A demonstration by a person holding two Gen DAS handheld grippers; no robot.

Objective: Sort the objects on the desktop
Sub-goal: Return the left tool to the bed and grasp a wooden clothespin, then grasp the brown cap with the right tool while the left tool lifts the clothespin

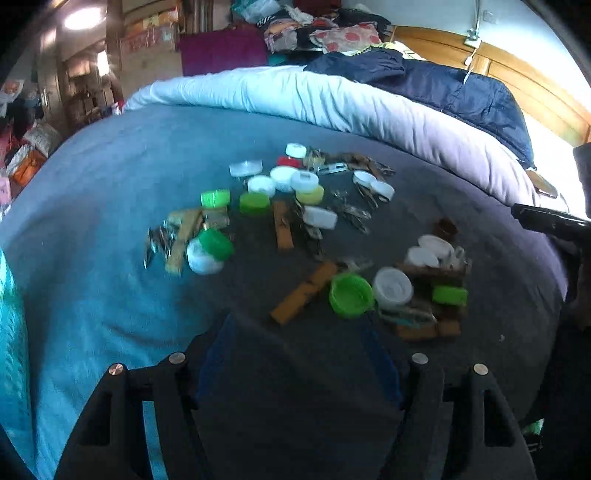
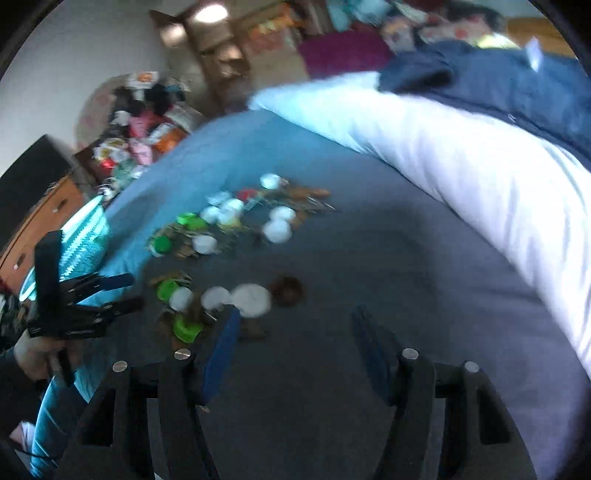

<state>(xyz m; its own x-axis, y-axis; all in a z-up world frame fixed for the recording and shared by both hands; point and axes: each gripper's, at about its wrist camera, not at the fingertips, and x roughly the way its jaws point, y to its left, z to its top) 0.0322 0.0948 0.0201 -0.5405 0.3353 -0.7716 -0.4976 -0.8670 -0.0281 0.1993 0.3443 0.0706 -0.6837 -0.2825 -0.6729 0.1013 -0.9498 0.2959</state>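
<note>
With both the left gripper (image 1: pixel 299 332) and right gripper (image 2: pixel 295 328) held wide open and empty, no pick is begun; the mixed caps and clips (image 1: pixel 295 229), blurred, are scattered on the bed (image 1: pixel 92 184), so one item must be singled out next.

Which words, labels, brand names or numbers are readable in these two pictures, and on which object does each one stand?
No text can be read in either view.
The boxes and packages on the far shelves carry coloured print, but it is too blurred to read.
The white caps and green caps on the bed cover show no legible marking.
The packets beside the bed are too blurred as well.
</note>
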